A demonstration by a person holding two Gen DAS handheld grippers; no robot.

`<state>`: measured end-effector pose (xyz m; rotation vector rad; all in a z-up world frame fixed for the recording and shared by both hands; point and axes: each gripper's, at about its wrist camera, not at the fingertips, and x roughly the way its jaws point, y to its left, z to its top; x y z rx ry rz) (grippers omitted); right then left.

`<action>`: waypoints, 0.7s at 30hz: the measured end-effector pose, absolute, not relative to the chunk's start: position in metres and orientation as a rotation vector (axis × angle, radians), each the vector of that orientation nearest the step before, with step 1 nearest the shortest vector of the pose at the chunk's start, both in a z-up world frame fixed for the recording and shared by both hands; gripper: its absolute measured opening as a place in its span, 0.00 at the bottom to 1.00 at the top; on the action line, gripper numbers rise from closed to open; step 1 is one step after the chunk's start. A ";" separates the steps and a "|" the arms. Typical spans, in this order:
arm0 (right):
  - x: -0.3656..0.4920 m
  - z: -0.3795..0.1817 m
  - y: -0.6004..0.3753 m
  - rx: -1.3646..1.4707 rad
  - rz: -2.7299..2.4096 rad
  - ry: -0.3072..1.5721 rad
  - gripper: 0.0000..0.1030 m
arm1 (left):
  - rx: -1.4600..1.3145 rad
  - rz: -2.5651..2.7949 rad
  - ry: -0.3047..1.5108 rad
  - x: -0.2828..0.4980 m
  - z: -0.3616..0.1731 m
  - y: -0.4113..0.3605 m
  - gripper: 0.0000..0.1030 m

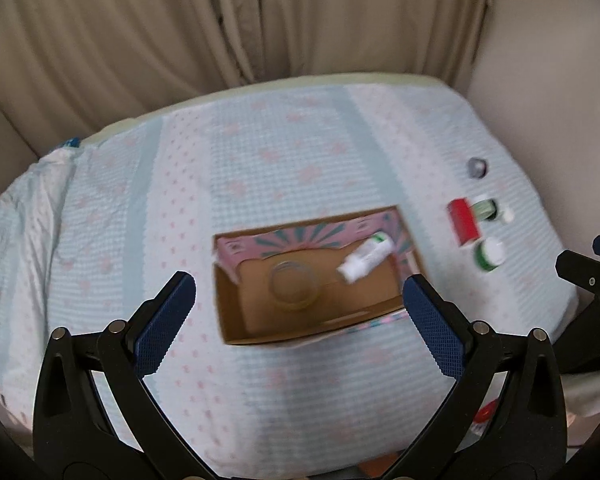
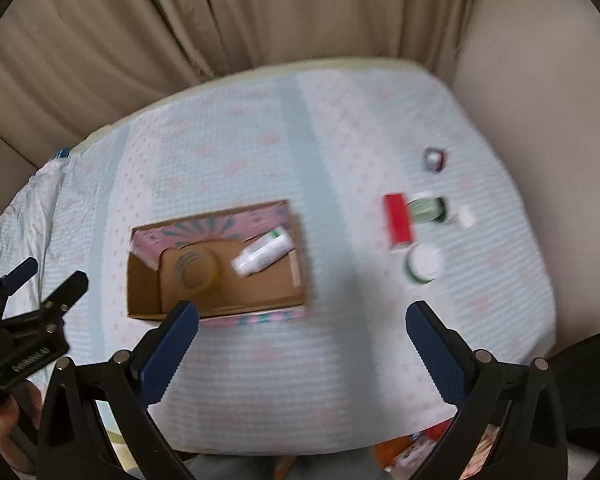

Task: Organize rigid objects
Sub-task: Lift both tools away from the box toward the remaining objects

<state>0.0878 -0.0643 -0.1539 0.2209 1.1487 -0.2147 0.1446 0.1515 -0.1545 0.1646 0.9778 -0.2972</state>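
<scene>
An open cardboard box (image 1: 232, 308) (image 2: 144, 292) with a pink patterned flap lies on the bed. Inside are a clear round jar (image 1: 294, 286) (image 2: 196, 270) and a white tube (image 1: 366, 256) (image 2: 266, 250). To its right lie a red cylinder (image 1: 464, 222) (image 2: 398, 220), a green-and-white jar (image 1: 488, 254) (image 2: 422, 264), another green jar (image 1: 485, 209) (image 2: 428, 209), a small white cap (image 1: 507, 216) (image 2: 465, 216) and a small dark jar (image 1: 477, 167) (image 2: 435, 159). My left gripper (image 1: 298, 304) (image 2: 44, 276) is open and empty above the box's near side. My right gripper (image 2: 302, 334) (image 1: 588, 264) is open and empty, nearer than the loose items.
The bed (image 1: 260, 160) (image 2: 240, 140) has a light blue quilted cover with pink flowers. Beige curtains (image 1: 180, 20) hang behind it and a wall (image 1: 560, 100) stands at the right. Red and orange items (image 2: 416, 444) lie below the bed's near edge.
</scene>
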 end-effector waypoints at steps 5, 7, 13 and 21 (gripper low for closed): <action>0.059 -0.137 -0.107 0.220 -0.238 1.081 1.00 | 0.162 -0.309 0.930 0.126 -0.137 0.106 1.00; 0.050 -0.135 -0.128 0.209 -0.233 1.062 1.00 | 0.155 -0.302 0.920 0.120 -0.133 0.087 1.00; 0.030 -0.137 -0.192 0.150 -0.197 1.034 1.00 | 0.144 -0.289 0.936 0.107 -0.134 0.003 1.00; 0.024 -0.156 -0.285 0.063 -0.092 1.064 1.00 | 0.107 -0.272 1.003 0.104 -0.165 -0.097 1.00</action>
